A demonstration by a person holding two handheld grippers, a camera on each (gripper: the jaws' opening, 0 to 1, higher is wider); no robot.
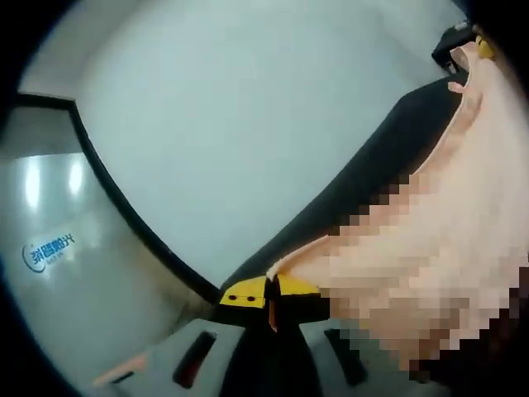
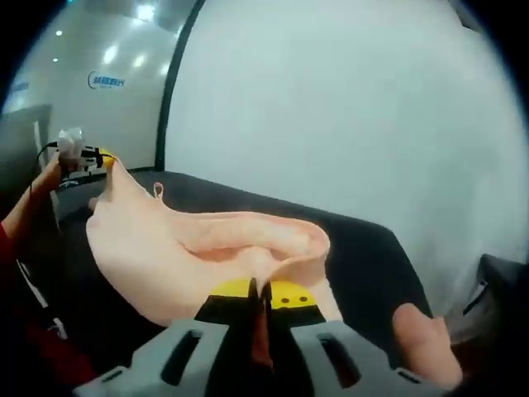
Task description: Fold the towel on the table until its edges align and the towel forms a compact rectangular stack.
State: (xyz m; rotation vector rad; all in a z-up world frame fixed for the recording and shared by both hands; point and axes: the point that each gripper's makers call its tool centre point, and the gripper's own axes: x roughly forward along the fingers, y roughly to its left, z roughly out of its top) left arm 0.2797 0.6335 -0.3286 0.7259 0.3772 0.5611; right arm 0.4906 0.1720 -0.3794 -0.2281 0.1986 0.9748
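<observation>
Your left tool (image 1: 270, 299) and your right tool (image 2: 259, 296) each have their jaws pressed together pinching an edge of the peach towel (image 2: 207, 248), which hangs stretched between them, lifted above the dark bench (image 2: 364, 248) with a white wall (image 2: 347, 99) behind.
</observation>
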